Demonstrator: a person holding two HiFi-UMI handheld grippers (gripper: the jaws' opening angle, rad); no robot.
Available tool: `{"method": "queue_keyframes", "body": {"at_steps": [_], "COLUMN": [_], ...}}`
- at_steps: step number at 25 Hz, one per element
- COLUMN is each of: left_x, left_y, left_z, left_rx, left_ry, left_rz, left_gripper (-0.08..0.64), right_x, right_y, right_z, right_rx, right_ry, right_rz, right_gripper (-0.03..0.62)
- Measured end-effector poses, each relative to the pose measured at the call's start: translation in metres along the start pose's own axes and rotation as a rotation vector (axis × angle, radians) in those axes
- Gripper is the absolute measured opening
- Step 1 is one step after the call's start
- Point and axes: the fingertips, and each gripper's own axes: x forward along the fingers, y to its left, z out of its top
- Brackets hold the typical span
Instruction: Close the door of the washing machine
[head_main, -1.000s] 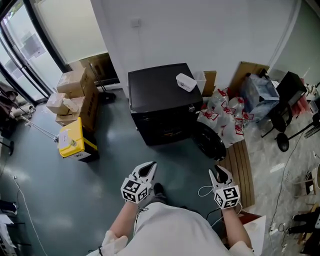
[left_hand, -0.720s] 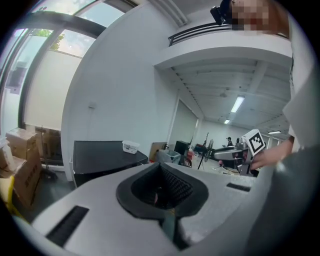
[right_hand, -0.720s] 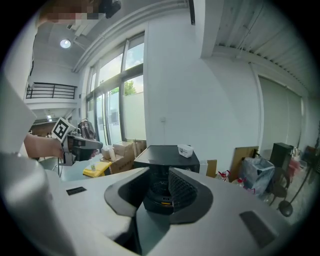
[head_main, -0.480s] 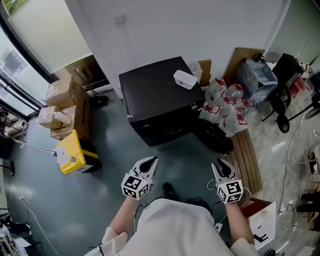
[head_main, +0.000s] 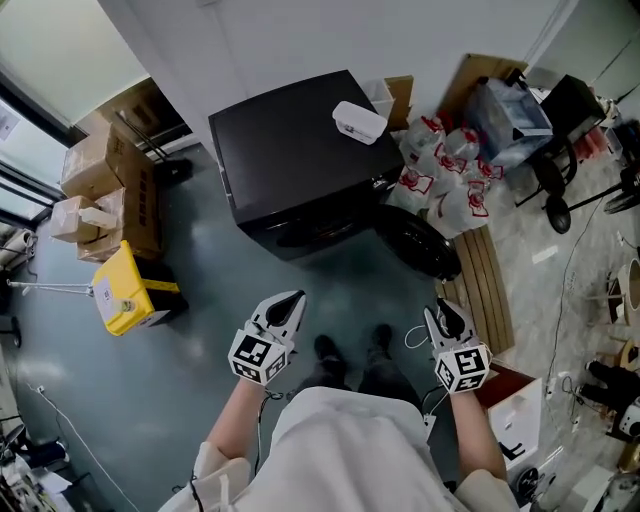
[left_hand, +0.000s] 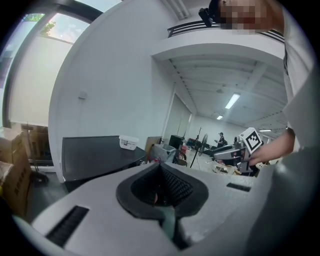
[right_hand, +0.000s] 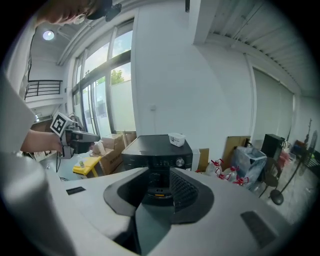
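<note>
My left gripper (head_main: 290, 303) is closed on nothing; my right gripper (head_main: 447, 315) stands slightly apart, empty. The door (head_main: 418, 243) of the washing machine (head_main: 290, 140) hangs open ahead.

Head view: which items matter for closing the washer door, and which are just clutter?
Job:
- washing machine
- its open door, swung out at the front
- left gripper, right gripper, both short of it

Lying about:
- white container on the machine
- yellow box
- cardboard boxes
- red-and-white bags
- wooden slatted panel
</note>
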Motion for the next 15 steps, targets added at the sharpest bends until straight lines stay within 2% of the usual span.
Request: {"method": "queue_keyframes", "body": {"at_steps": [8,15], "left_x": [0.056,0.127], "left_y": [0.004,0.001], "left_z": [-0.031,-0.053], "left_rx": [-0.06,-0.077], "left_ry": [0.026,0.047], "left_rz": [0.061,0.097], "left_gripper": [0.008,0.008], "right_x": [0.042,0.084], "right_y": [-0.058,-0.129], "right_z": [-0.028,-0.078], "right_rx": [0.007,-0.012], "right_ry": [0.063,0.135], "right_rz": [0.06,0.097], "right_gripper": [0.156,0.156]}}
